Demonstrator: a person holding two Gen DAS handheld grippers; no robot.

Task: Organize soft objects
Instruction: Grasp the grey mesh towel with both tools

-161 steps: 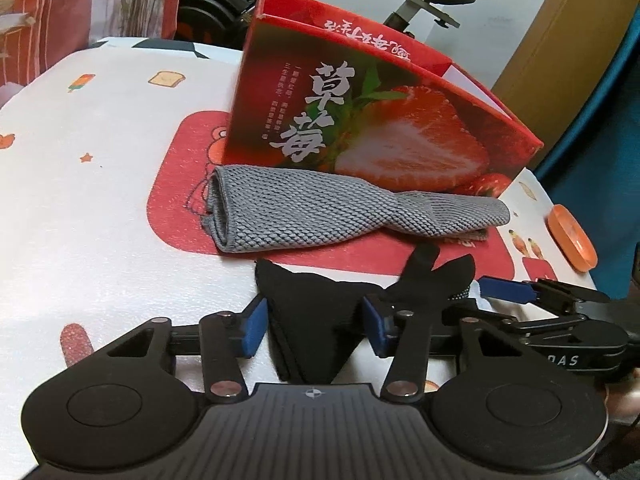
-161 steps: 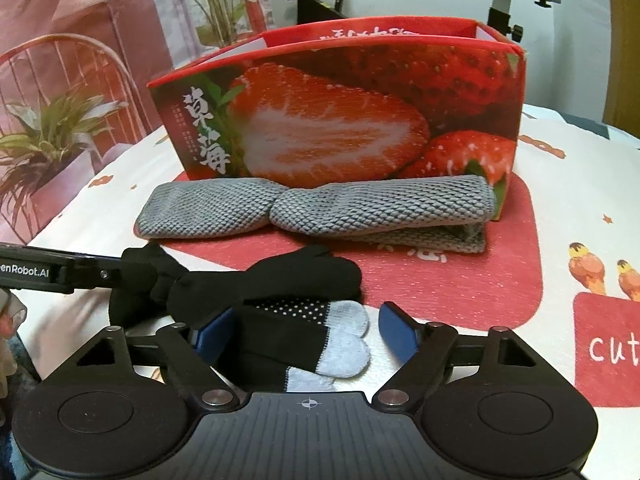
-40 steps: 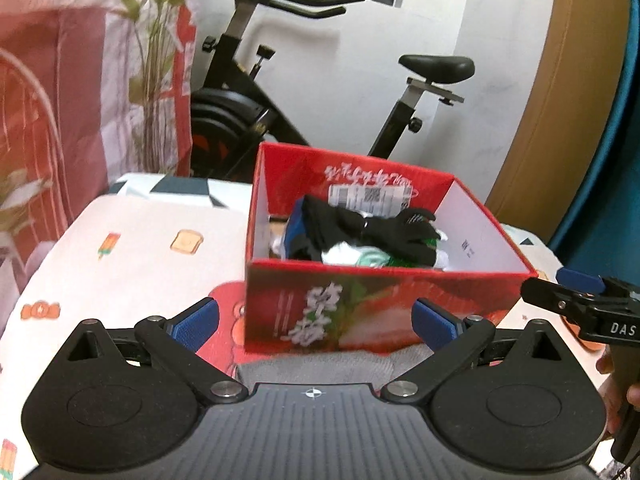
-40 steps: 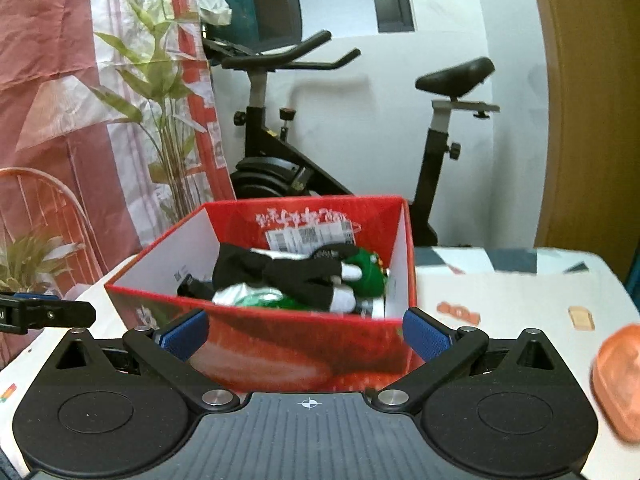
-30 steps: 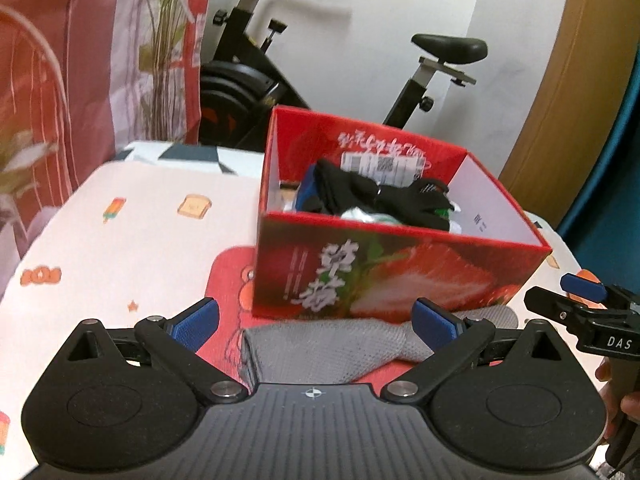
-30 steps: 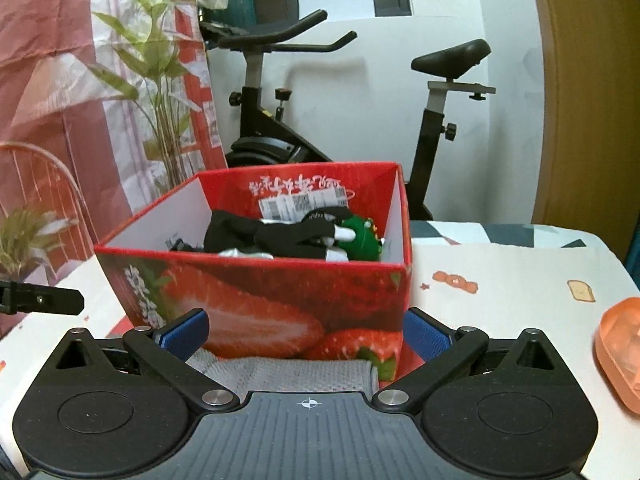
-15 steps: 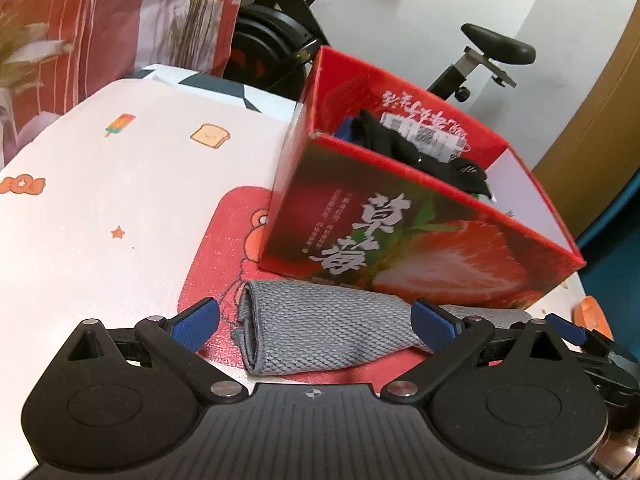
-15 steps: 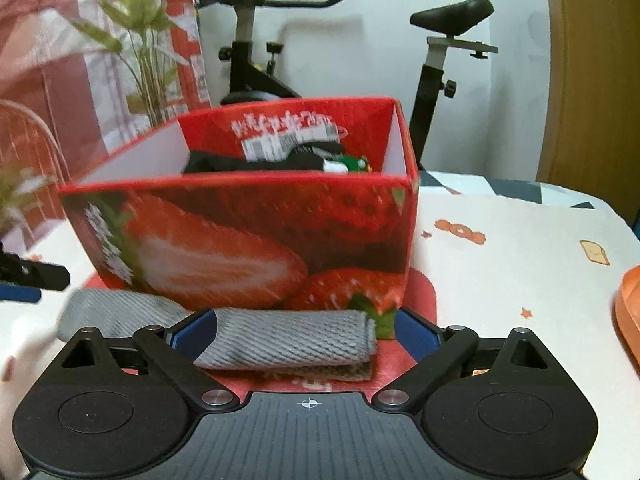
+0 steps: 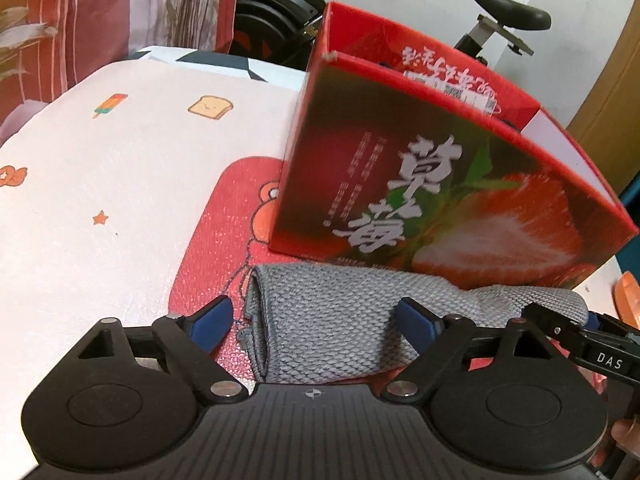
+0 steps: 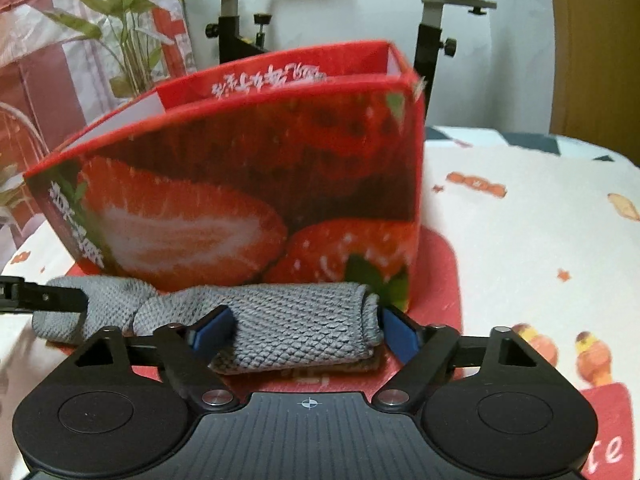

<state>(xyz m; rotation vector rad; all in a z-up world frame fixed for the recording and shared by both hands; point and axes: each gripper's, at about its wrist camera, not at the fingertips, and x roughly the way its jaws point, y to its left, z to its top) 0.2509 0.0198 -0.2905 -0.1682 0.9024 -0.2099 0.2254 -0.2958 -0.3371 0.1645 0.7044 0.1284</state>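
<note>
Grey waffle-knit cloth [image 9: 340, 320], rolled into a long soft bundle pinched in at its middle, lies on a glossy red mat [image 9: 216, 248] just in front of the strawberry-printed cardboard box [image 9: 420, 184]. The left gripper [image 9: 316, 320] straddles one rolled end, its blue pads having just been closing, with the weave between them but not yet squeezed. The right gripper [image 10: 304, 330] brackets the other end [image 10: 296, 320] likewise, jaws narrowing, pads close beside the roll; whether they touch it I cannot tell. A smooth white printed tablecloth [image 9: 100, 168] covers the table.
</note>
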